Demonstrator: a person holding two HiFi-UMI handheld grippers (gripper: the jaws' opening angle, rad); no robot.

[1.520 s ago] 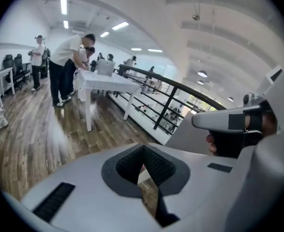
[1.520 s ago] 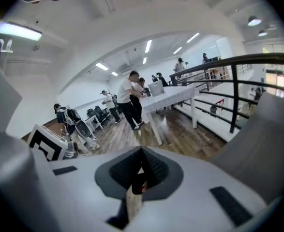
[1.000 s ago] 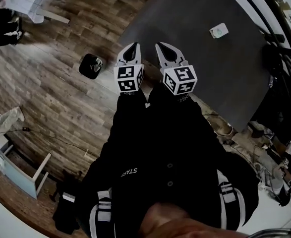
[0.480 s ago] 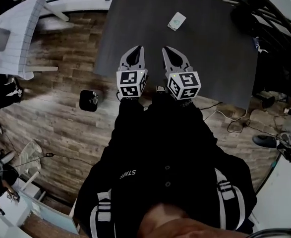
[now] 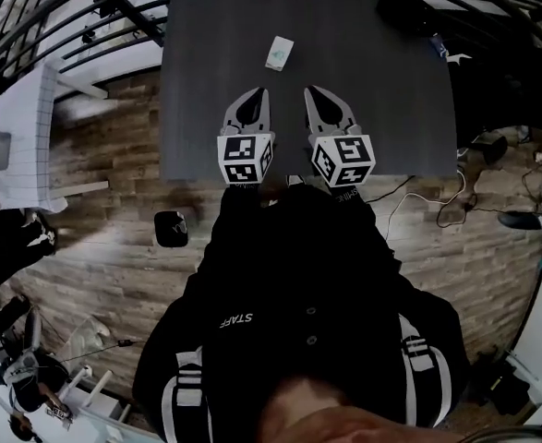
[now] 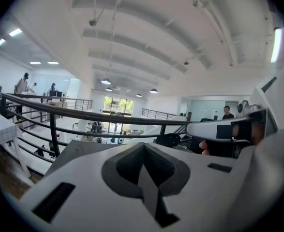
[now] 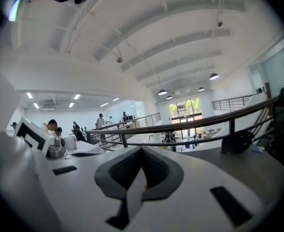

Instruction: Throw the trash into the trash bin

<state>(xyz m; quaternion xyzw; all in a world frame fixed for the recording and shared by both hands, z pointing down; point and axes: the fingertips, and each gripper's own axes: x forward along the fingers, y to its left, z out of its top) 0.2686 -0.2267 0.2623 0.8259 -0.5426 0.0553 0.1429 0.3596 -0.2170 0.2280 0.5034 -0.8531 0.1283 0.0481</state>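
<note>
Worktop [image 5: 391, 81]: dark, broad, lying under and ahead of both grippers
Bin: probably the small dark container [image 5: 171, 229] on the wooden floor, behind and to the left of the left gripper, well apart from it
Left gripper [image 5: 259, 95]: jaws pressed together, nothing between them
Right gripper [image 5: 313, 93]: jaws likewise pressed together and empty, just beside the left one
Trash [image 5: 279, 53]: small flat white packet with a greenish mark, lying on the worktop ahead of the two grippers, between their lines, touched by neither
Handling: likely light, thin and somewhat pliable; may skid on the smooth worktop
Hold: spread the jaws first, then pinch across the narrow width at one edge
</note>
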